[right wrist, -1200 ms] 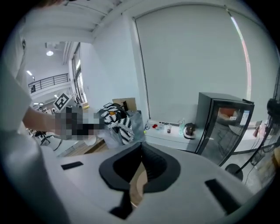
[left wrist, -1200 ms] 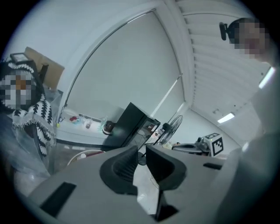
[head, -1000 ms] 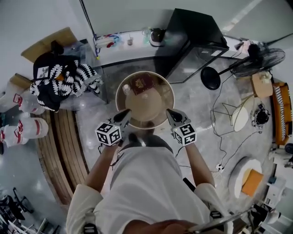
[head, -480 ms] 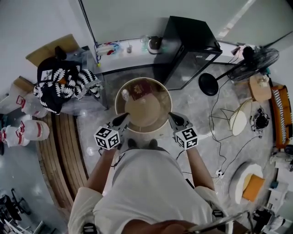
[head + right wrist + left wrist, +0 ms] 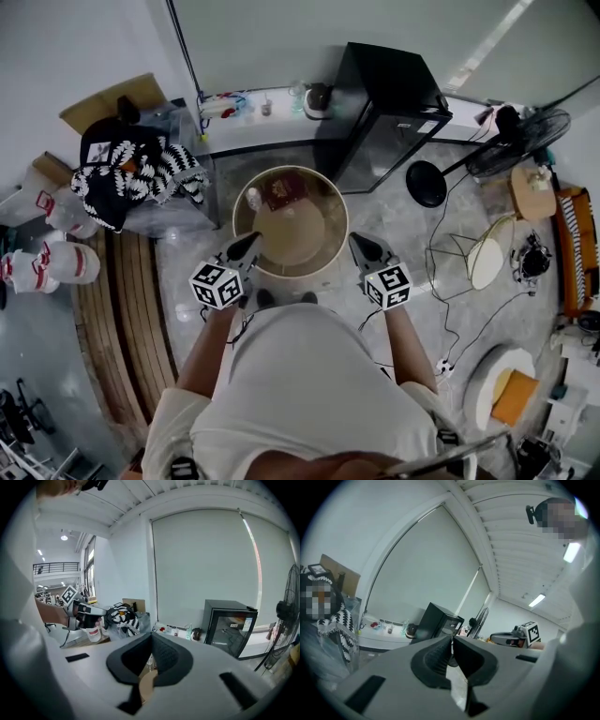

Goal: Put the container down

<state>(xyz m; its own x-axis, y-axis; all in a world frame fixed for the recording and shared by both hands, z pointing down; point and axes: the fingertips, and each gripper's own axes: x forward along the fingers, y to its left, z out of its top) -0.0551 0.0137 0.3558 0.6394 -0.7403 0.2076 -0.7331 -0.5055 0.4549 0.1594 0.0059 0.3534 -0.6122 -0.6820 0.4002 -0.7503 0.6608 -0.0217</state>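
In the head view a round beige container (image 5: 246,187) hangs low in front of me, above the grey floor. Inside it lie a dark red booklet (image 5: 282,191) and a small white bottle (image 5: 253,199). My left gripper (image 5: 250,243) is shut on the near-left rim, and my right gripper (image 5: 357,241) is shut on the near-right rim. The right gripper view shows closed pads (image 5: 161,656) with a strip of the beige container (image 5: 147,684) in the gap below them. In the left gripper view the pads (image 5: 436,657) meet, and the container itself is hidden.
A black mini fridge (image 5: 389,103) stands just beyond the container, with a fan's round base (image 5: 428,184) to its right. A low white shelf (image 5: 258,117) lies behind. A black-and-white cloth (image 5: 141,169) covers a box at the left, beside wooden boards (image 5: 117,300). Cables and a wire frame (image 5: 459,248) lie at the right.
The container and both grippers have sunk lower, away from my head. Both grips look the same. My shoes now show just below the container.
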